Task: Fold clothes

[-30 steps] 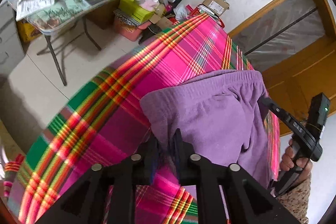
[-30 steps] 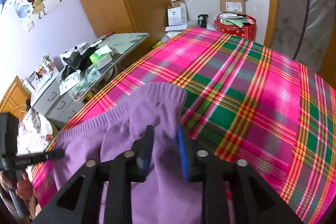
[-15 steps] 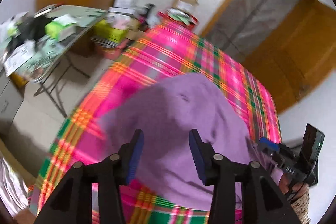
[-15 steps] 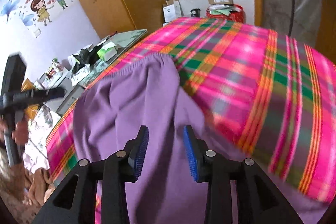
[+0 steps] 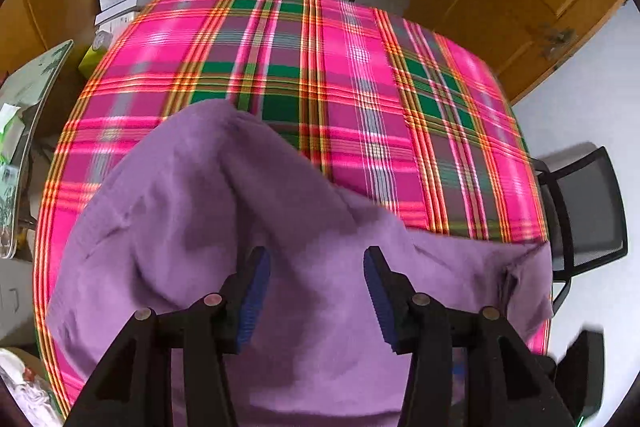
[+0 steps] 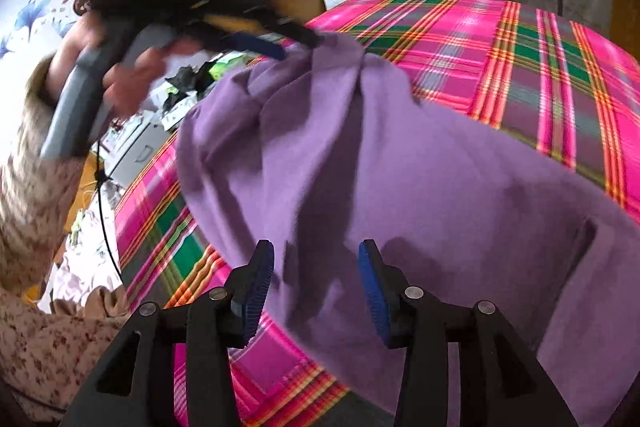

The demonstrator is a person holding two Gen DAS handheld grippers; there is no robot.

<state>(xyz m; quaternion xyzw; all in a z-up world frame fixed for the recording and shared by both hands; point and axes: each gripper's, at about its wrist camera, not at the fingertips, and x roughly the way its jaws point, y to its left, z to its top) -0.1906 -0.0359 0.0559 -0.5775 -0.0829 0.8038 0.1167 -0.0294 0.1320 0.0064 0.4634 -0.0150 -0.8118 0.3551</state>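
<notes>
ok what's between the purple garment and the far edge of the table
Bare plaid tablecloth only. In the left wrist view nothing sits on it between the purple garment and the far table edge.

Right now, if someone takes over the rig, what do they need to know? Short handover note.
Left tongs: open, nothing between them, above the purple garment.
Right tongs: open, empty, also above the garment.
Garment: lies rumpled on the plaid tablecloth, with a raised ridge down its middle. In the right wrist view one end bunches up near the left tongs' tip; blur hides whether they touch.
Done: no neat fold visible.
Left: flatten it, grip the edges, fold.
</notes>
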